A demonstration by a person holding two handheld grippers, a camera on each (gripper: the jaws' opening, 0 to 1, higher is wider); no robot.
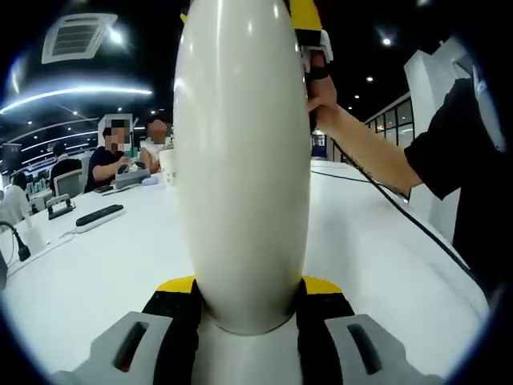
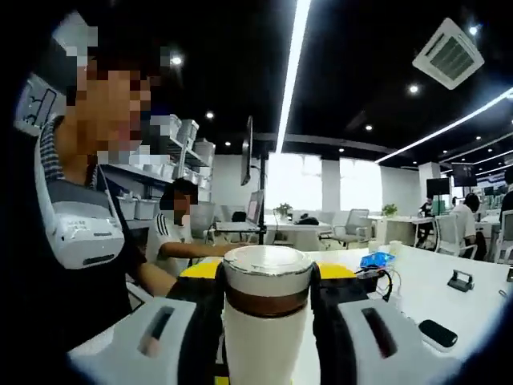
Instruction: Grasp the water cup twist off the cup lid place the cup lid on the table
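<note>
A smooth white water cup (image 1: 240, 160) rises up the middle of the left gripper view. My left gripper (image 1: 248, 290) is shut on its body, yellow-and-black jaws pressed to both sides. At the cup's far end the right gripper (image 1: 309, 28) comes in, held by a hand (image 1: 322, 92). In the right gripper view the cup lid (image 2: 268, 269), cream with a silver rim and a brown band below it, stands between the jaws. My right gripper (image 2: 268, 281) is shut on the lid end. The cup is held up off the white table (image 1: 377, 265).
A power strip (image 1: 100, 215), a paper cup (image 1: 168, 164) and a black cable (image 1: 385, 192) lie on the table. People sit at its far end. In the right gripper view a person stands close on the left; small black items (image 2: 437, 333) and a blue thing (image 2: 377, 259) sit at right.
</note>
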